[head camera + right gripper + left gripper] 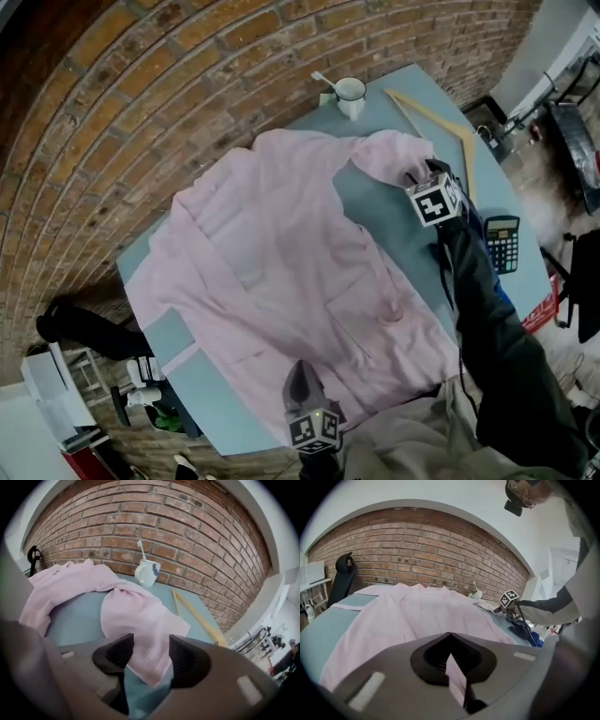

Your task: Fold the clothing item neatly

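A pale pink shirt lies spread over the teal table, with one sleeve folded across toward the far right. At the near hem, my left gripper is shut on the shirt. A strip of pink cloth shows pinched between its jaws in the left gripper view. My right gripper is at the sleeve's end. In the right gripper view its jaws stand open, with the sleeve cuff lying loose between the pads.
A white mug with a toothbrush in it stands at the table's far edge by the brick wall. A bent wooden strip lies along the right side, and a calculator sits near the right edge. Bare teal tabletop shows right of the shirt.
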